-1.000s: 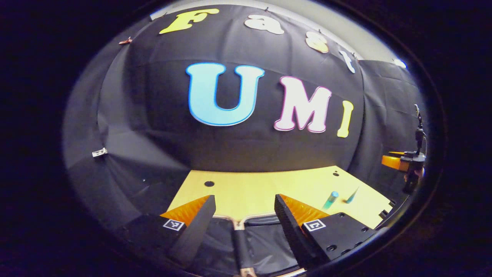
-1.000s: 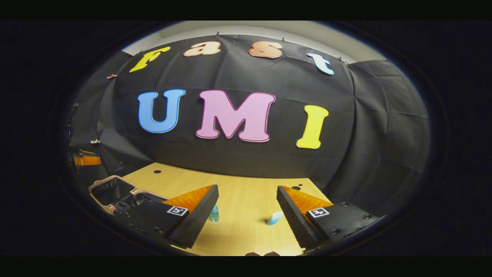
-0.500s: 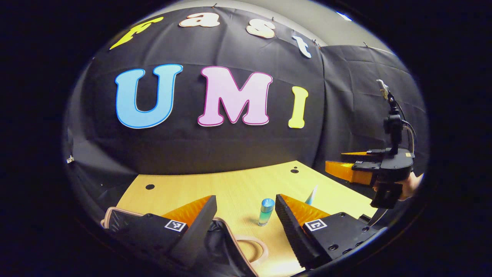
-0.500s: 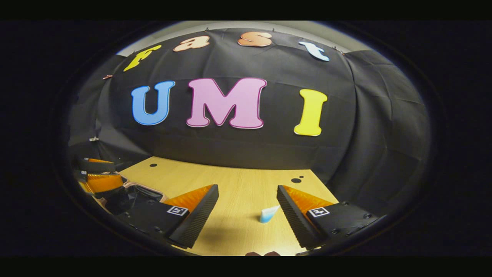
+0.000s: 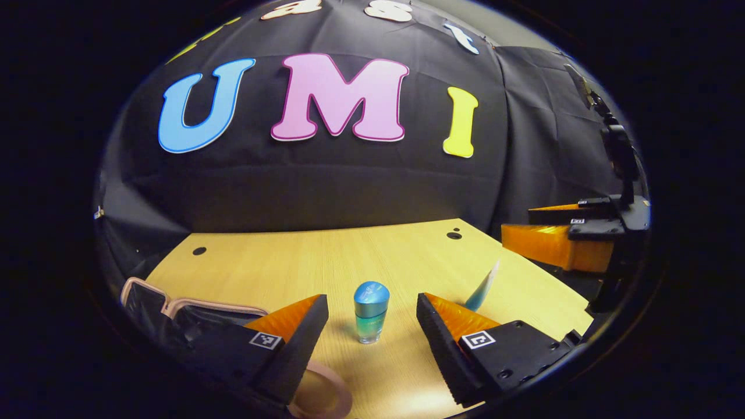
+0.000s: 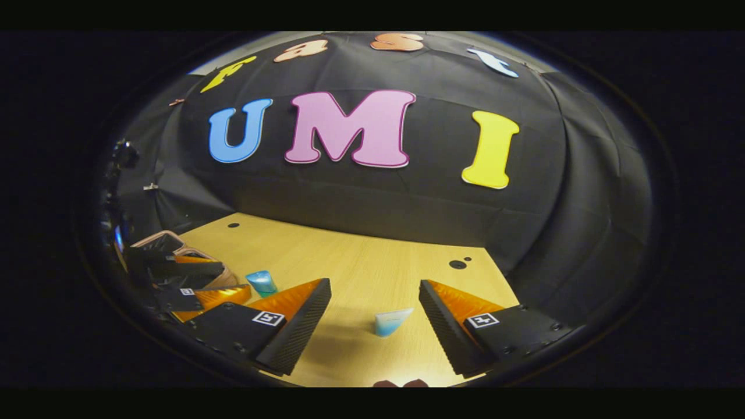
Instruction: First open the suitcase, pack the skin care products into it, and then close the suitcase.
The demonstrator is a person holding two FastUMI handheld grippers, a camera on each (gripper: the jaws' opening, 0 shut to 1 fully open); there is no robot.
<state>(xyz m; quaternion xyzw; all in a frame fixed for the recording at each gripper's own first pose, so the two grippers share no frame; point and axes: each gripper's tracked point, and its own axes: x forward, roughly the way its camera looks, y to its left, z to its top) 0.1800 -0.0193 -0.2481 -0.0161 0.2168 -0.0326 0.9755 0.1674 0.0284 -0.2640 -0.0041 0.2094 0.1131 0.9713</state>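
A small teal bottle [image 5: 371,311] with a rounded cap stands upright on the wooden table [image 5: 326,262], level with the tips of my open left gripper [image 5: 371,298] and between its fingers without touching them. A light blue tube [image 6: 391,321] sits on the table just ahead of my open right gripper [image 6: 375,283], between its fingers. The same tube [image 5: 483,288] shows half hidden behind a left finger. The open suitcase [image 5: 139,286], pink-rimmed with a dark lining, lies at the left. The bottle [image 6: 262,282] and left gripper [image 6: 236,278] also appear in the right gripper view.
The right gripper [image 5: 518,224] hovers over the table's right edge in the left gripper view. A pink rounded part of the suitcase [image 5: 326,396] lies under the left fingers. The suitcase [image 6: 163,238] lies at the far left of the table [image 6: 361,262].
My left gripper has swung right, off the suitcase and up to the teal bottle, which now sits between its fingers. The right gripper has dropped closer to the tube.
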